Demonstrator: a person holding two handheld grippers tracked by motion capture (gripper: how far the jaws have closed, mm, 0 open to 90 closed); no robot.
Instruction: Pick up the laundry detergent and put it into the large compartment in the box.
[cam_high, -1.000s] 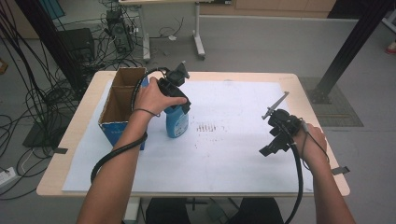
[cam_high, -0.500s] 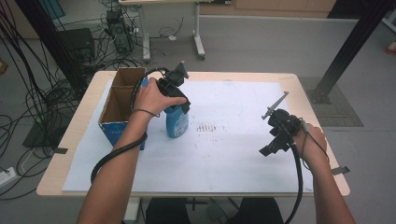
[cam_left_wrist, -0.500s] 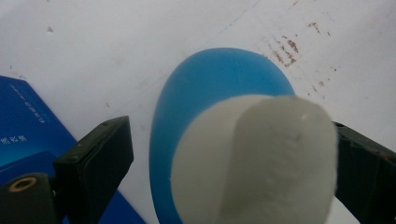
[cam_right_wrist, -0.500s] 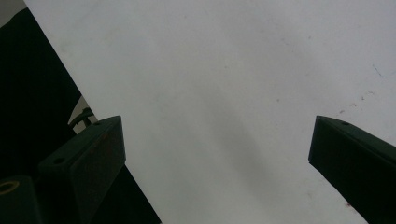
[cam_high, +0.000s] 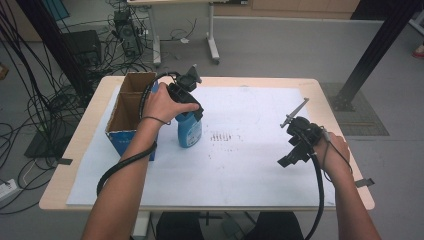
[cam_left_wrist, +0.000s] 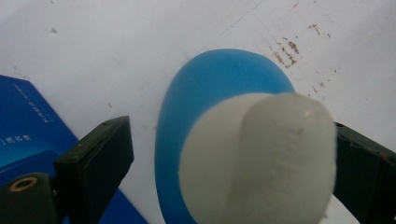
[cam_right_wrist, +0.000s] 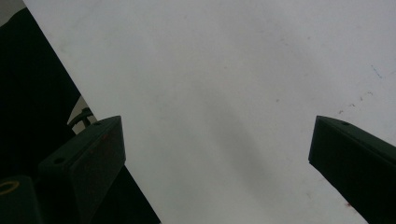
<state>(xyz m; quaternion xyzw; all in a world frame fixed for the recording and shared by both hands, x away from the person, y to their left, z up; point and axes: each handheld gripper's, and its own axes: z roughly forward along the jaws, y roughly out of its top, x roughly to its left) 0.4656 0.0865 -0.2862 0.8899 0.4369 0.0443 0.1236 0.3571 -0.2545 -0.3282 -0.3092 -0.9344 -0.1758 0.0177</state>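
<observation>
Our left gripper (cam_high: 186, 98) sits over an upright blue plastic bottle with a white cap (cam_high: 189, 131), jaws spread on either side of the cap (cam_left_wrist: 261, 158); one jaw seems to touch it, though we cannot be sure. This bottle stands on white paper (cam_high: 240, 165), just beside an open cardboard box with blue sides (cam_high: 127, 112). Our right gripper (cam_high: 296, 147) hangs over bare paper, well apart, jaws wide.

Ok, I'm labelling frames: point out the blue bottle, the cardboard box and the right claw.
blue bottle (cam_high: 189, 132), high view, on its body.
cardboard box (cam_high: 121, 136), high view, on its blue front wall.
right claw (cam_high: 292, 153), high view, between its tips.
</observation>
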